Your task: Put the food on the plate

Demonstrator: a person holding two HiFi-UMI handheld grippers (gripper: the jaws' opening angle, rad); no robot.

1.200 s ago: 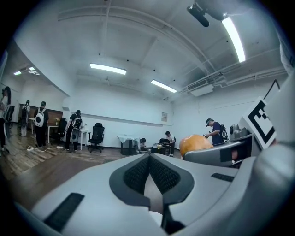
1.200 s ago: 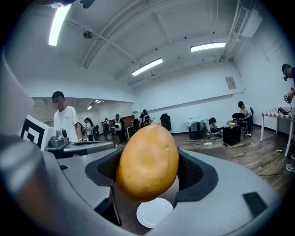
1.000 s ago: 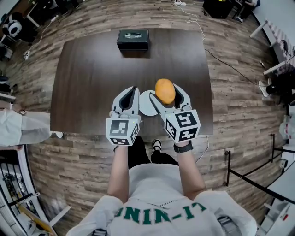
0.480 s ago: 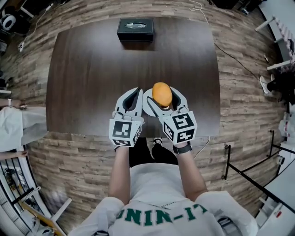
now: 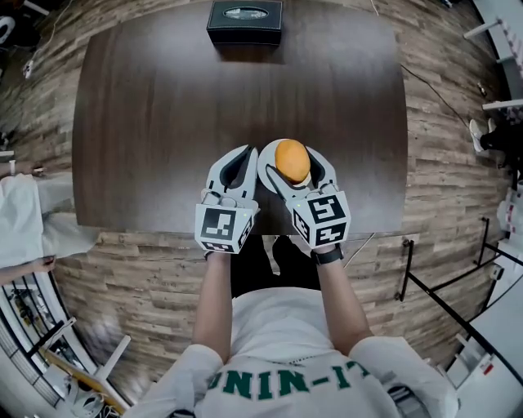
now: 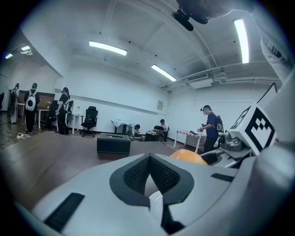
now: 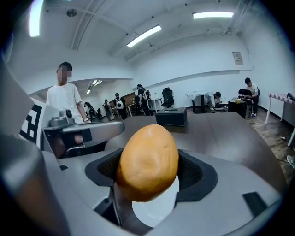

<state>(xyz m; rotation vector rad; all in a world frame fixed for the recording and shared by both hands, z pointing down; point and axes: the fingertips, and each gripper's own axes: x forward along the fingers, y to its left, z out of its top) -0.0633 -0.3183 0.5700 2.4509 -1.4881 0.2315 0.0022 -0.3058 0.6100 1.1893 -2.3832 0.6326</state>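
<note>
An orange-brown oval piece of food sits between the pads of my right gripper, which is shut on it. In the right gripper view the food hangs just above a white plate. The plate lies near the table's front edge, mostly hidden under the two grippers. My left gripper is just left of the plate, its jaws together with nothing in them. From the left gripper view, the food peeks up at the right and a bit of plate shows below.
A dark brown table carries a black box at its far edge. Wooden floor surrounds the table. Several people, chairs and desks stand at the back of the room in both gripper views.
The head view has shifted, so the table and box sit higher in frame. The right gripper still holds the food over the plate, and the left gripper stays beside it.
</note>
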